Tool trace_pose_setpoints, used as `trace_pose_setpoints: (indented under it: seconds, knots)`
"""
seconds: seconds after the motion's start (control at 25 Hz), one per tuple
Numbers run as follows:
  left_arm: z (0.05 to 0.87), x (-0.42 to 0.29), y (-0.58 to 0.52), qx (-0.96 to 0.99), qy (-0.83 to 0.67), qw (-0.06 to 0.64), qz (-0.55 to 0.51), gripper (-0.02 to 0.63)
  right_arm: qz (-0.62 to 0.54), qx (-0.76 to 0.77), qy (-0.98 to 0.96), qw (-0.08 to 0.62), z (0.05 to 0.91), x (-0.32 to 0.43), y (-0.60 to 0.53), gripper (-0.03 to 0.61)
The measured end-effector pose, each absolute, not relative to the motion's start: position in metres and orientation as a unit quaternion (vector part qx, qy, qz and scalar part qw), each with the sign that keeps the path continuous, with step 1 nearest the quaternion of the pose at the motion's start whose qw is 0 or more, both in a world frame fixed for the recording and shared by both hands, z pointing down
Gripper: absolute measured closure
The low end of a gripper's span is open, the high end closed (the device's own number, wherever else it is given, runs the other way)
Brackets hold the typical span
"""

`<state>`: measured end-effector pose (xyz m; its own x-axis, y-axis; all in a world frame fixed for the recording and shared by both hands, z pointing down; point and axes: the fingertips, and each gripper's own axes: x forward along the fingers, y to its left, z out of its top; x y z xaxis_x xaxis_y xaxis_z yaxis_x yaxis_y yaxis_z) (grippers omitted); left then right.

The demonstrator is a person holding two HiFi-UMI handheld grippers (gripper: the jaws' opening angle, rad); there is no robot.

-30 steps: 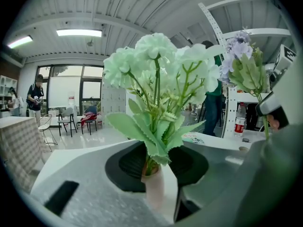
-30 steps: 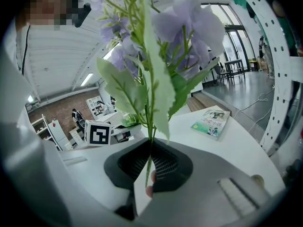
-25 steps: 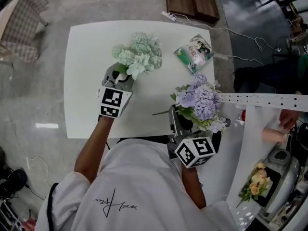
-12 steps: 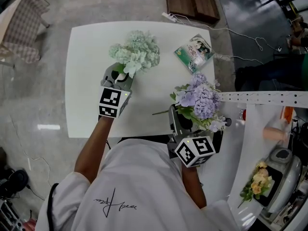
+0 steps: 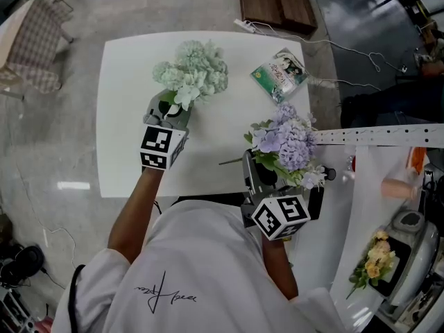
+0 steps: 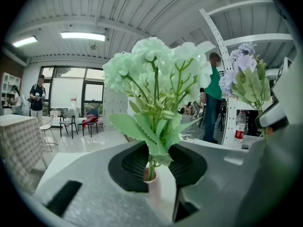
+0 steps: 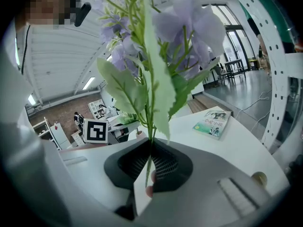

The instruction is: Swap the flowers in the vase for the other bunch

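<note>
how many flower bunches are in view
3: a pale green bunch in the pale pink vase in the left gripper, a lilac-purple bunch in the right gripper, a small yellow bunch at the head view's lower right.

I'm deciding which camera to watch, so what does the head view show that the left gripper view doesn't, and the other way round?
Head view only: the book on the white table, and the operator's white shirt. Left gripper view only: the neck of the vase gripped between the jaws of the left gripper, the stem of the green bunch standing in it, and a person in a green top. Both: the green bunch and the purple bunch.
</note>
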<state>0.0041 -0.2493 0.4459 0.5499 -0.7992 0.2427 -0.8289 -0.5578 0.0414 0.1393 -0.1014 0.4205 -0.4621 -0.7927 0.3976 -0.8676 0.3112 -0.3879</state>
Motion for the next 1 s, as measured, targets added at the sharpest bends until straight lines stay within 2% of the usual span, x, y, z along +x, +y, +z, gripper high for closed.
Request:
trace_pose_setpoints:
  seconds: [1.0]
  knots:
    - [0.426,-0.001,-0.245,0.872,-0.478,0.075,0.076,0.526,0.278,0.512,-0.811,0.045,0.414,0.144,-0.097,0.556]
